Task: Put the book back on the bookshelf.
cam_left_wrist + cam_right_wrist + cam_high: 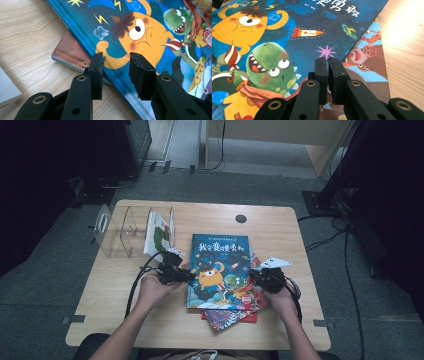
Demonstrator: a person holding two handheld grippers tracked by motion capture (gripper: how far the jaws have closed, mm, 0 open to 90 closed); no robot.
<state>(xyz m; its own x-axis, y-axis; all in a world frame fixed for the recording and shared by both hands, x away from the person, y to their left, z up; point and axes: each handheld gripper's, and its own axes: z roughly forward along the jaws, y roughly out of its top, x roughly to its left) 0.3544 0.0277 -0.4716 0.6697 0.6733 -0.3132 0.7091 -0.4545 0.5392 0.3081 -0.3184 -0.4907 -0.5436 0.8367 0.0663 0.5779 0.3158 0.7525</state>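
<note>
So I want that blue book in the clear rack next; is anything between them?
Nothing visible: bare table lies between the blue book and the clear rack, whose right slot already holds a book.

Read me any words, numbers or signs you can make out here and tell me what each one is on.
"我会变得更勇敢", as best it reads: large yellow title on the blue picture book; the right gripper view shows its end, "勇敢".
Small white line above that title: too small to read.
Red round sticker on the cover: characters too blurred to read.
Book in the clear rack: no legible text.
Lower books: pictures, no legible words.
</note>
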